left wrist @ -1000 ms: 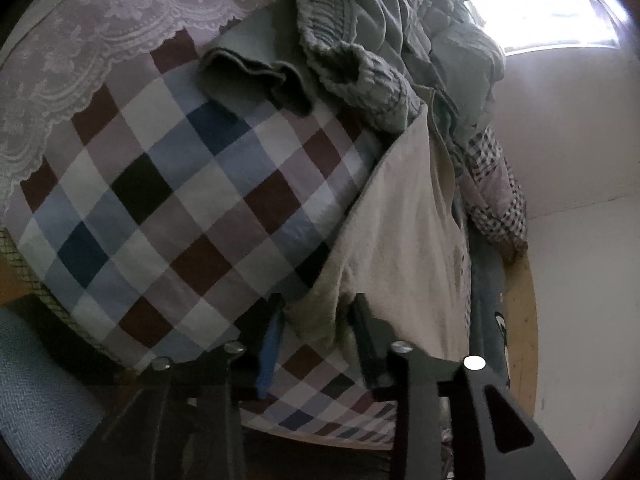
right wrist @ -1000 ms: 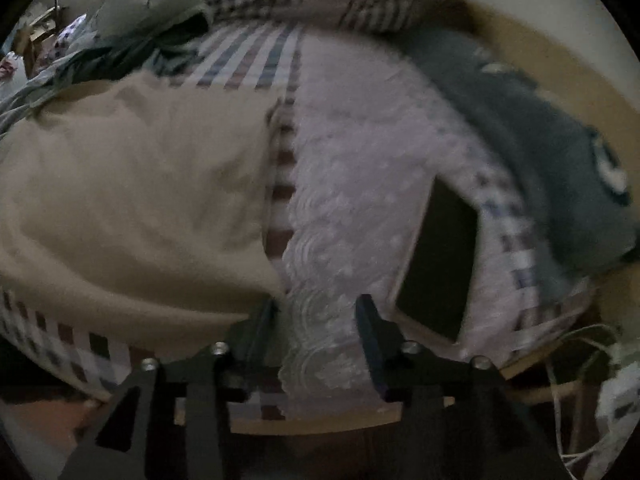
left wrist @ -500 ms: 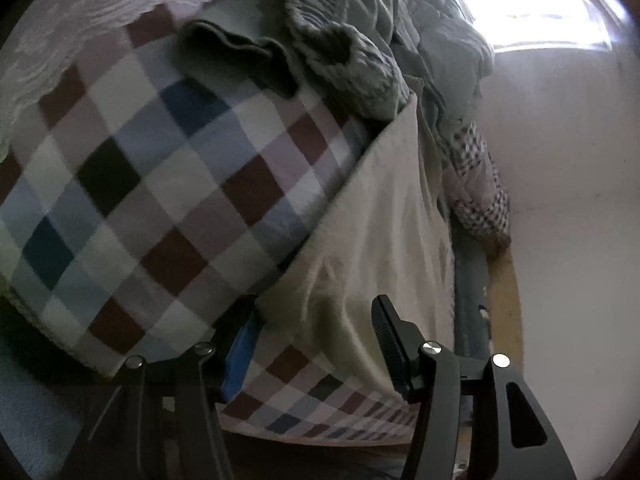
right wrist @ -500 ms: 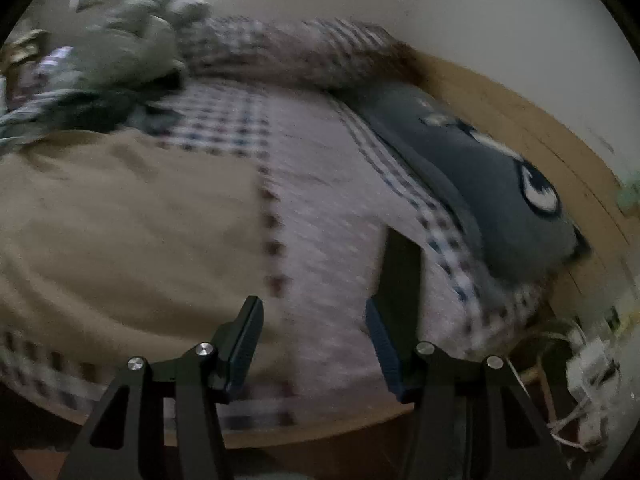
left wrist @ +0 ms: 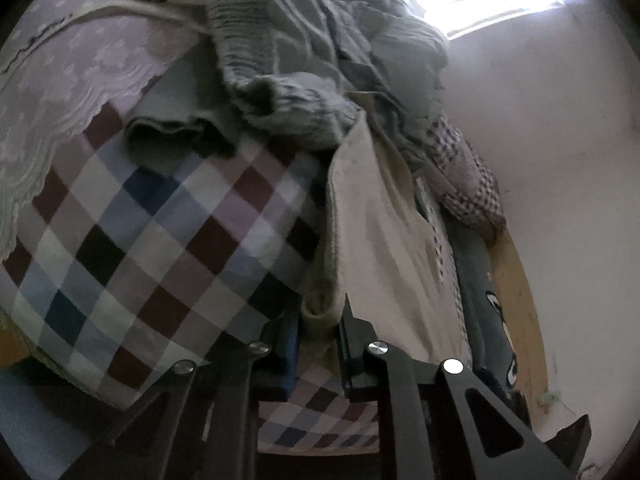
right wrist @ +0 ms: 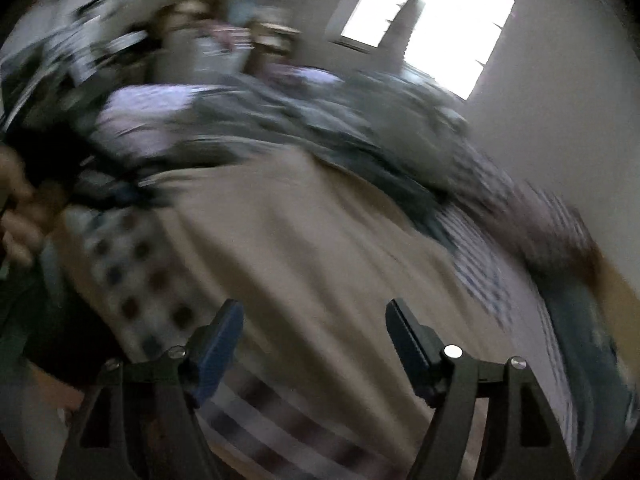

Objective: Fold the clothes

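Across the left of the left wrist view spreads a checked bedspread [left wrist: 160, 240]; at bottom centre the left gripper [left wrist: 318, 328] is clamped on a bunched corner of the beige cloth [left wrist: 380, 240], below a grey pile [left wrist: 300, 60]. Blurred, the right gripper [right wrist: 314, 320] stands wide apart over the cloth's centre.

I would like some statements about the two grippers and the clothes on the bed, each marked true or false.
1. The left gripper is shut on an edge of the beige garment. True.
2. The right gripper is shut on the same garment. False: its jaws stand wide open, holding nothing.
3. A heap of grey-green clothes lies beyond the beige garment. True.
4. The bed cover is plain white. False: it is checked in white, blue and dark red.
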Demonstrator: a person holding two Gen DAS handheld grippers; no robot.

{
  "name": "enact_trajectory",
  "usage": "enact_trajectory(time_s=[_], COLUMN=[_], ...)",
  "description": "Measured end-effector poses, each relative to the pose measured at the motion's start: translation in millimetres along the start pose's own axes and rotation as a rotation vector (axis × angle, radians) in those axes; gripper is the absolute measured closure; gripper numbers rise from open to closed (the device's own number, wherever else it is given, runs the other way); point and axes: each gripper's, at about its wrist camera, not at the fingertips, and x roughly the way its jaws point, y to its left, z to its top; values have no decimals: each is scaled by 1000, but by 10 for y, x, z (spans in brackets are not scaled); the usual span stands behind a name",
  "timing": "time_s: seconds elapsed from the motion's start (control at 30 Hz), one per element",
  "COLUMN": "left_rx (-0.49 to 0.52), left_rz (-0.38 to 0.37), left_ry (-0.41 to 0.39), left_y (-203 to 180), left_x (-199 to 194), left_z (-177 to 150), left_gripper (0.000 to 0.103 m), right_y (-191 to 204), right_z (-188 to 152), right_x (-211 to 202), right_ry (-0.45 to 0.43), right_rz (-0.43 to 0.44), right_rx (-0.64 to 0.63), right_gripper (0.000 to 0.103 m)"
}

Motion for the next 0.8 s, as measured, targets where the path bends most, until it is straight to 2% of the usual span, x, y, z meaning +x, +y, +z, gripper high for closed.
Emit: enact_trajectory(time_s=[0.1, 0.27, 0.47, 0.57, 0.63, 0.67, 0.7, 0.8], left_rx=[-14, -6, -19, -45, -74, -97, -120, -183], left_rz=[-38, -86, -91, -64, -40, -26, -13, -36], left_ry=[25, 57, 65, 56, 40, 22, 4, -10], left_y=[46, -32, -2, 81, 158, 203, 248, 335], left_x=[-52, -26, -27, -69, -117, -152, -188, -237], left_z=[51, 108, 172, 160, 142, 140, 137, 117], left_gripper=[88, 89, 89, 89, 89, 89, 89, 73], right_y=[399, 744, 1023, 1105, 1116, 1096, 1071, 1023], right_z=[103, 164, 208, 223, 247, 258, 268, 309], right_x=[181, 437, 646, 784, 902, 955, 1008, 1075], right_ry=[-32, -74, -127, -123, -96, -73, -49, -30], right_rz=[-1, -34, -109, -126, -137, -133, -129, -113], right_rx=[-157, -307, -435, -489, -504, -504, -503, -487], right_gripper=[25, 25, 25, 28, 54, 78, 87, 90])
